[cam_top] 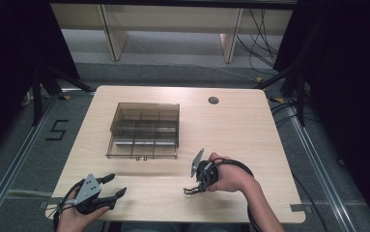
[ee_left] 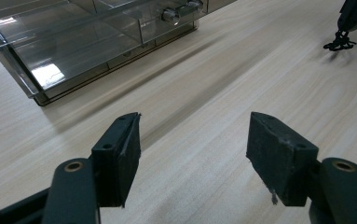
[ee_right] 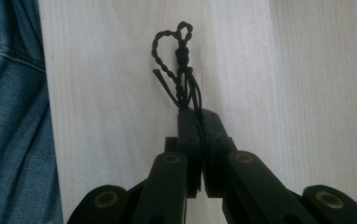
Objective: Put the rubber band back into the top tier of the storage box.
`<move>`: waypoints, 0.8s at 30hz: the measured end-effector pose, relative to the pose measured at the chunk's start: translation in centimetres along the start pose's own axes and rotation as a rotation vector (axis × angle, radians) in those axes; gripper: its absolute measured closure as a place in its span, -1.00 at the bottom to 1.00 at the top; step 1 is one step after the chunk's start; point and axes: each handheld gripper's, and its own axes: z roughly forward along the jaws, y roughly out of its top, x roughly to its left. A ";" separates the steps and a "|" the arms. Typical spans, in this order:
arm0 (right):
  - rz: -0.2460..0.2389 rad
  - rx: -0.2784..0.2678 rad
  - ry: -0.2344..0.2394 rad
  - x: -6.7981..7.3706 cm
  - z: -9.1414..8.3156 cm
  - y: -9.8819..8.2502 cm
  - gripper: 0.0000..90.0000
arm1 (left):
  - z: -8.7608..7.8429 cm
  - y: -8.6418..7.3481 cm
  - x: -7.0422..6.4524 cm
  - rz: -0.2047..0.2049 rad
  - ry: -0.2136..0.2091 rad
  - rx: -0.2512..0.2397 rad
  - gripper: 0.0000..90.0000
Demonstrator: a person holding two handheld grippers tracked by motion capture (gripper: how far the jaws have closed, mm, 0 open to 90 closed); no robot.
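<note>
Braided cord (ee_right: 178,65) pinched between right gripper (ee_right: 198,121) jaws.

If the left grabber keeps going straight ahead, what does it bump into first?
Probably bare table: the left gripper aims between the clear box and the black cord, though depth is unclear.

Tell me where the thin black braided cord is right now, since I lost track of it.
The thin black braided cord is pinched in the right gripper, dangling over the front right of the wooden table, in front and right of the clear compartment box.
</note>
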 end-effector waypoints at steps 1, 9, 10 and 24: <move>-0.016 -0.014 0.009 0.0 0.0 -0.2 0.98 | 0.0 0.0 0.0 -0.002 0.000 -0.004 -0.24; -0.011 -0.189 -0.008 0.2 0.1 -2.0 0.98 | 0.1 0.0 -0.1 0.005 0.000 -0.005 -0.24; -0.005 -0.209 -0.010 0.3 0.1 -2.2 0.98 | 0.1 0.0 -0.1 0.004 0.000 -0.005 -0.24; 0.064 -0.560 -0.059 1.8 -0.1 -5.0 0.98 | 0.2 0.4 -0.4 -0.019 -0.057 -0.036 -0.22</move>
